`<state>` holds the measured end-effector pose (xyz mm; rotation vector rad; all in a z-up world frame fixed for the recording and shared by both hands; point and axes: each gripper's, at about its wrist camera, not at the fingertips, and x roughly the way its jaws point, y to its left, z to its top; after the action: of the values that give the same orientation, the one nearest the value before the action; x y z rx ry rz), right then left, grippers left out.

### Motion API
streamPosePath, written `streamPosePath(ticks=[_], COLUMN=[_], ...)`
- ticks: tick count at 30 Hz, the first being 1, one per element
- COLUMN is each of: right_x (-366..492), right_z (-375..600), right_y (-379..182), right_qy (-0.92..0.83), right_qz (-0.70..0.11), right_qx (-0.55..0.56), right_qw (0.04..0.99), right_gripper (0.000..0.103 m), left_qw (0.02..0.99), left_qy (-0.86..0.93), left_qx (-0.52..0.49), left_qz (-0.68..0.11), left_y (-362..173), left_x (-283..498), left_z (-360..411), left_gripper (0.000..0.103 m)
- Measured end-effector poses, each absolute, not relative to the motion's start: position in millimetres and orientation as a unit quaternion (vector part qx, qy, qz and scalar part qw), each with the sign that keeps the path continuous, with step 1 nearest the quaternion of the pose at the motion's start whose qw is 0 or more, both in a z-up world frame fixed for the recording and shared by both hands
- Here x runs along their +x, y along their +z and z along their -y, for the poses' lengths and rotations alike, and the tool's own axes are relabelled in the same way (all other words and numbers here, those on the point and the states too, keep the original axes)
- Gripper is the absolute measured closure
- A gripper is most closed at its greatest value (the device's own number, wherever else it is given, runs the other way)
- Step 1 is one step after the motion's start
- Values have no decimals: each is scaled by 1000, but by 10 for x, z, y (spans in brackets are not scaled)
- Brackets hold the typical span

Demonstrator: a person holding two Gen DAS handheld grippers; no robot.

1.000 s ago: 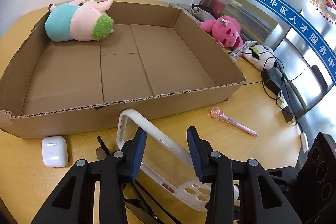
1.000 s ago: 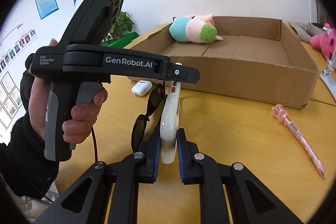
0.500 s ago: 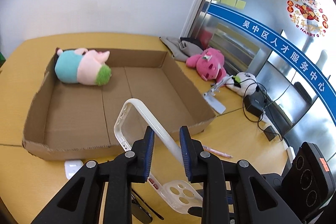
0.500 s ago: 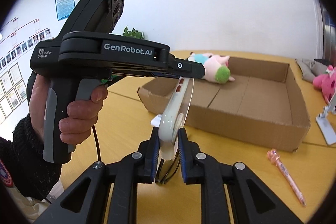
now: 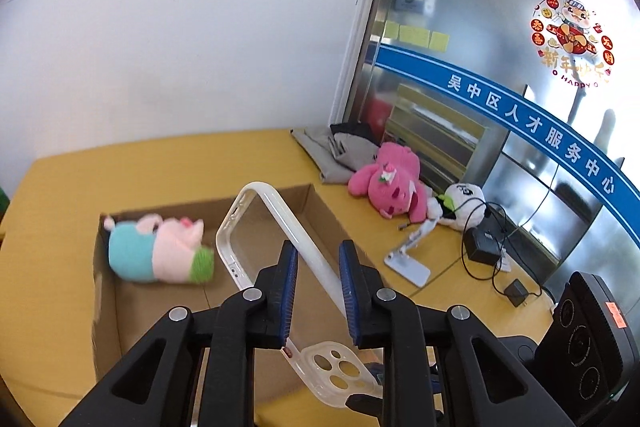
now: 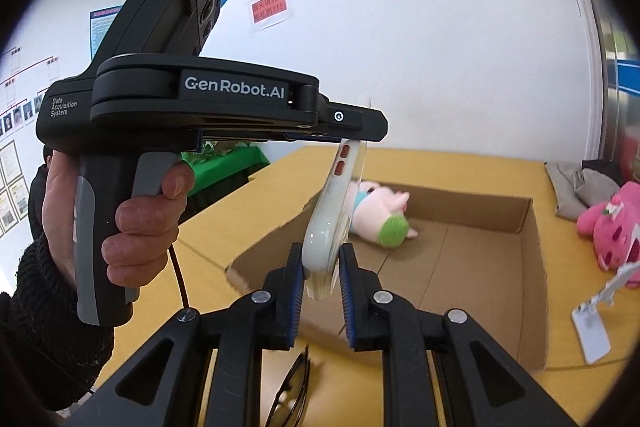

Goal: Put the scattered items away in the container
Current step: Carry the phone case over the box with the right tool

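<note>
A clear phone case with a white rim hangs in the air above the near side of the cardboard box. My left gripper has one long side rail between its blue pads, and its jaws are closing on it. My right gripper is shut on the case's camera-hole end. The left gripper shows from the side in the right wrist view, in a person's hand. A pink and teal plush pig lies in the box's far corner.
Black sunglasses lie on the yellow table below my right gripper. To the right of the box are a pink plush, a white plush, a white phone stand, a grey cloth and a black adapter with cables.
Both grippers have risen from the table with the phone case between them. The left jaws have narrowed onto the case's rail. The box now sits lower in both views.
</note>
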<state>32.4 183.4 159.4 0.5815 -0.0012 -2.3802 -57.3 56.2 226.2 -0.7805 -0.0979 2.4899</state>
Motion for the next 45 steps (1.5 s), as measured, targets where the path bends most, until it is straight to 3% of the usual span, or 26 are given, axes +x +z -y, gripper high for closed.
streamPosePath(ticks=[8,15,35,45], right_x=[-342,-935,-2155,-2266], right_z=[-1791,-1781,-1779,-1954], right_y=[1919,1884,464,38], right_qy=[-916,-915,-869,-844], right_qz=[12,28,66,117], right_qx=[222,241,394,453], right_qw=[333,321,291,262], right_gripper=[87,87,86,90], left_qw=[272,288,259,257], left_qy=[918,905,843,842], left_qx=[-287,-311,-468,-472], left_qz=[21,38,47,36], left_y=[2603,2485,828,627], left_x=[-1342,-1992,-3242,-3207], left_z=[-611,-651,-1019,-1119], left_gripper=[83,85,88,91])
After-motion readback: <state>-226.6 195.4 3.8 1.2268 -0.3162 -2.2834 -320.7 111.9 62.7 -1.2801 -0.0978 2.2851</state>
